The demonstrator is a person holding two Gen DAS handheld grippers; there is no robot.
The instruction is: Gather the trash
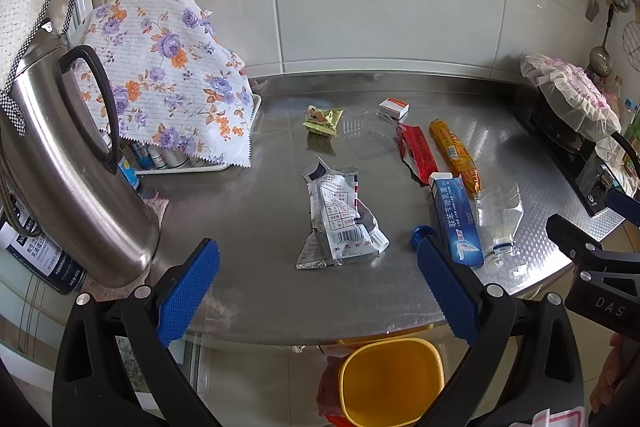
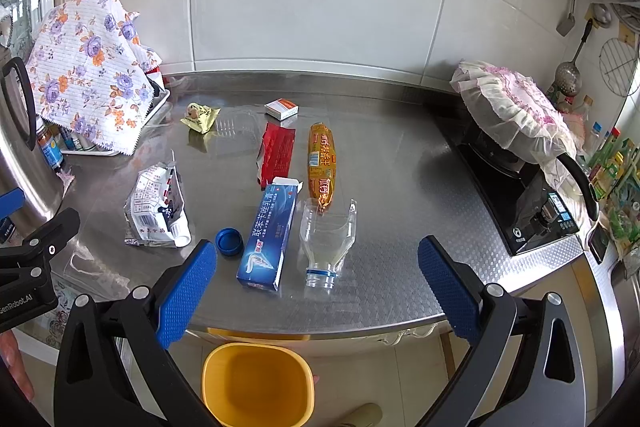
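Trash lies on a steel counter (image 1: 256, 291): a silver food wrapper (image 1: 340, 223) (image 2: 156, 211), a blue toothpaste box (image 1: 456, 219) (image 2: 270, 235), a cut clear bottle (image 1: 500, 219) (image 2: 326, 239), a blue cap (image 2: 229, 242), a red wrapper (image 1: 416, 153) (image 2: 276, 155), an orange sausage pack (image 1: 454, 155) (image 2: 322, 165), a green snack packet (image 1: 323, 121) (image 2: 200, 119) and a small white box (image 1: 394, 107) (image 2: 282, 108). A yellow bin (image 1: 392, 383) (image 2: 256, 387) stands below the counter's front edge. My left gripper (image 1: 318, 291) and right gripper (image 2: 318, 291) are open and empty above the front edge.
A steel kettle (image 1: 72, 179) stands at the left. A floral cloth (image 1: 172, 75) covers a tray of small bottles. A stove (image 2: 520, 195) with a cloth-covered pan (image 2: 512, 111) is at the right. Utensils hang on the tiled wall.
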